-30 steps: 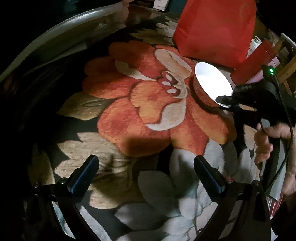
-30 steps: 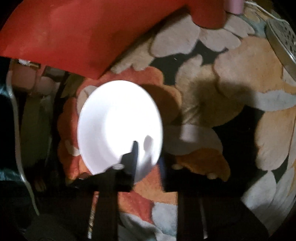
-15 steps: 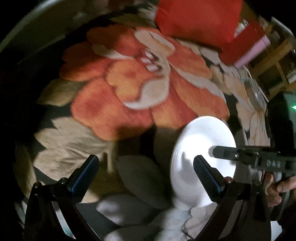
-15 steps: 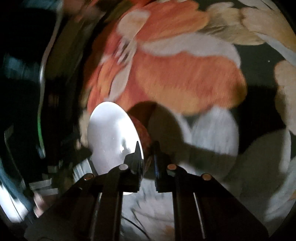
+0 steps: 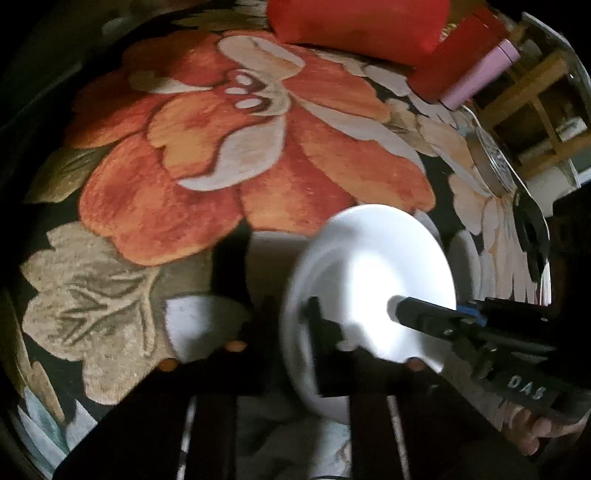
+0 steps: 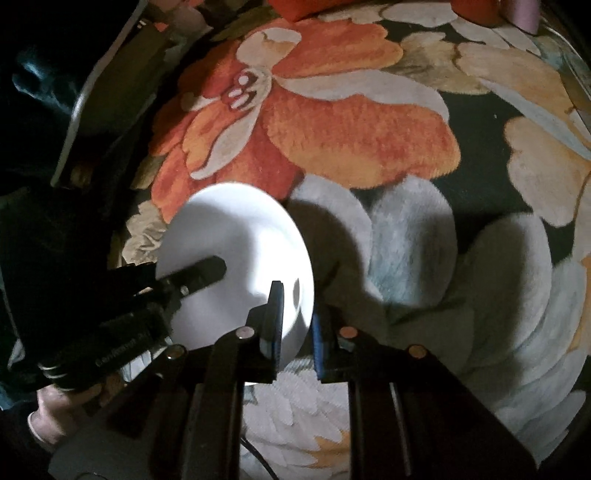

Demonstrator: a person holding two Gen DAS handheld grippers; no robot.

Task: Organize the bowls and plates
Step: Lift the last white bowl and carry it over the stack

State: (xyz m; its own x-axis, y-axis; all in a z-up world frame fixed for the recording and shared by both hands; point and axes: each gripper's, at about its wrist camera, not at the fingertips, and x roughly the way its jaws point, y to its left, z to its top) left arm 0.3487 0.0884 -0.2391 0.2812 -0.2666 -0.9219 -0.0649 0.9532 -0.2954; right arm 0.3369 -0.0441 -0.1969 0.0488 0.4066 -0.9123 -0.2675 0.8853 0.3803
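Dark room, and a big floral rug [image 5: 207, 173] in orange, cream and black fills both views. At twelve o'clock in the left wrist view sits a red bag [image 5: 362, 26], with a pink box [image 5: 480, 75] beside it at one o'clock. The shallow white round bowl [image 5: 373, 295] is tilted on edge above the rug, its hollow facing the cameras. The right claw [image 6: 297, 325] reaches in level from three o'clock in the left view, fingers clamped on the bowl's rim, one inside, one behind. The left claw [image 5: 290, 332] comes from six o'clock and straddles the bowl's near-left rim, fingers drawn close on it. A bare hand [image 5: 535, 430] grips the right handle.
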